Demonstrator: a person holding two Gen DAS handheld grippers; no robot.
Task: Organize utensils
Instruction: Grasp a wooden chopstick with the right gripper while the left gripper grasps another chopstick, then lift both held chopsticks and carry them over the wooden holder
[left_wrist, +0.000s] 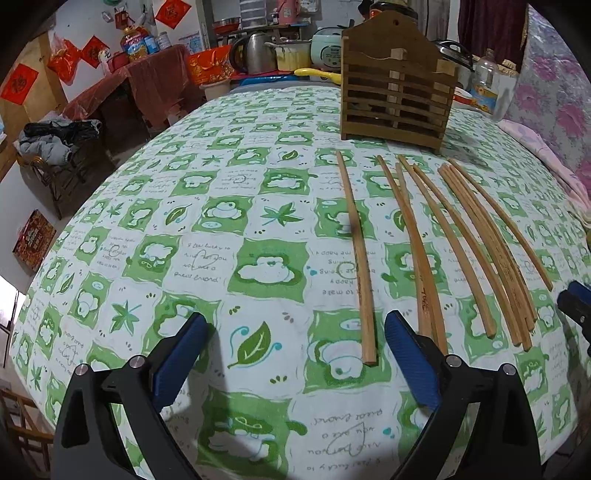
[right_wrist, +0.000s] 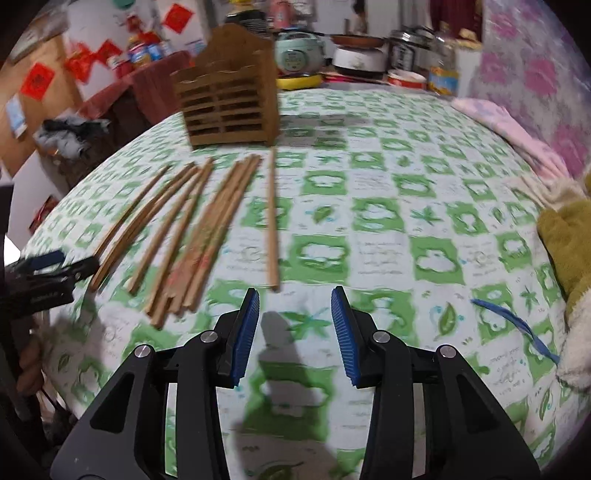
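Several wooden chopsticks (left_wrist: 476, 243) lie side by side on the green-and-white tablecloth (left_wrist: 221, 240), pointing at a slatted wooden holder (left_wrist: 397, 99) standing behind them. One chopstick (left_wrist: 357, 254) lies apart at the left. My left gripper (left_wrist: 295, 332) is open and empty, low over the cloth, its right finger (left_wrist: 410, 354) beside the near chopstick ends. In the right wrist view the chopsticks (right_wrist: 192, 236), a lone chopstick (right_wrist: 272, 218) and the holder (right_wrist: 231, 107) show. My right gripper (right_wrist: 294, 317) is open and empty, just short of the lone chopstick's near end.
Pots, a kettle (left_wrist: 255, 51) and a rice cooker (right_wrist: 299, 55) crowd the counter behind the table. A pink cloth (right_wrist: 517, 136) and a plush toy (right_wrist: 569, 236) lie at the right edge. A blue ribbon (right_wrist: 517, 325) lies on the tablecloth. The other gripper (right_wrist: 48, 273) shows at left.
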